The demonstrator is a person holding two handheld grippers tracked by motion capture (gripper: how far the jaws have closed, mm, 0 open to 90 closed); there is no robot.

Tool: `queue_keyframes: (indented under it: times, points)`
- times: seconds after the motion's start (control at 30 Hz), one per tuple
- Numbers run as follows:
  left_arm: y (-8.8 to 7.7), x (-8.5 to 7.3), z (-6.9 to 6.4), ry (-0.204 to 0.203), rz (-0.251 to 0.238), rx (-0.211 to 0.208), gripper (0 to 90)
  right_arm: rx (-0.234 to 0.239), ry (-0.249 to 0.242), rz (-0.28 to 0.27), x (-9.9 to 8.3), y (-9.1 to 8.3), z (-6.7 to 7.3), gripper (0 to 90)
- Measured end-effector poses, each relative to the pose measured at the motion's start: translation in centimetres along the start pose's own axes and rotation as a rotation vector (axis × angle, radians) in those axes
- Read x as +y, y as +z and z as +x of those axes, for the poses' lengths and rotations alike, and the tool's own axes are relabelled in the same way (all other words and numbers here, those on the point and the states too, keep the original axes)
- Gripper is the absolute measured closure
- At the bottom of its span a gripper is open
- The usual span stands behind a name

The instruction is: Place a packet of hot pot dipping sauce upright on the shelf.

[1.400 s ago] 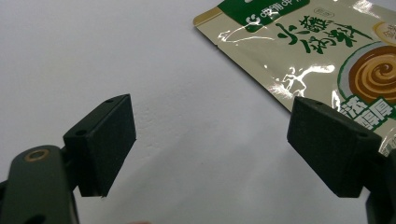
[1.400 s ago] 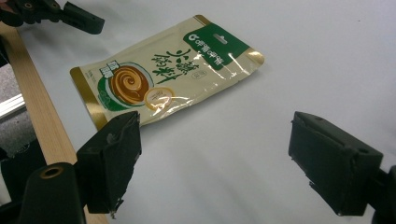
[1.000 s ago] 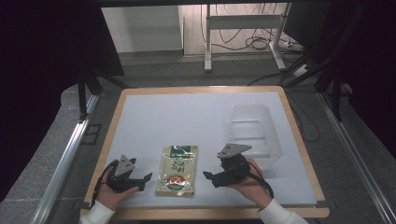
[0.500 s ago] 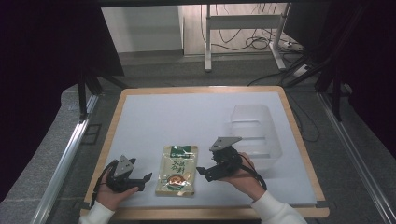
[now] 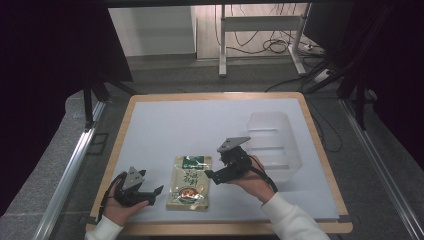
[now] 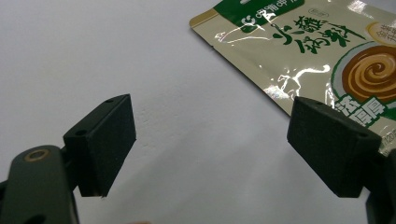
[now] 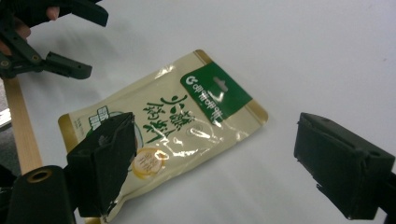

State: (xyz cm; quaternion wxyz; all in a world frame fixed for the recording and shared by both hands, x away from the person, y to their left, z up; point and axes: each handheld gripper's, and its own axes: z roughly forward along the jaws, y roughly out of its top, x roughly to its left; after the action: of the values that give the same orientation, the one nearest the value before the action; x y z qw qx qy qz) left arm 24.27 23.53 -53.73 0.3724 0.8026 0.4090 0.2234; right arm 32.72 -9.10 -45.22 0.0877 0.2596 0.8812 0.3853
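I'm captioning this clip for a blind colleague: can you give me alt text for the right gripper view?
A flat beige snack pouch with a green header lies on a white table, framed between the right gripper's two open black jaws. At top left, the left gripper, also open, is held in a hand near the table's wooden edge.

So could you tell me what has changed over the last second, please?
The right gripper has moved left from beside the clear bin to the pouch, jaws open and holding nothing. The left gripper, also open, has stayed left of the pouch; pouch and bin lie as before.
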Motion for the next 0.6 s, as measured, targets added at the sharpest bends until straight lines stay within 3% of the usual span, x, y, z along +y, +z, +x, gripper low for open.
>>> queue_keyframes:
  times: [0.37, 0.6]
  points:
    - [0.0, 0.0, 0.0, 0.0, 0.005, -0.003, 15.4, -0.002, -0.03, -0.02, 2.2, 1.2, -0.7, 13.4]
    - [0.1, 0.0, -0.1, 0.0, 0.007, -0.006, 15.4, 0.0, -0.013, 0.027, 2.9, 2.8, -1.4, 13.3]
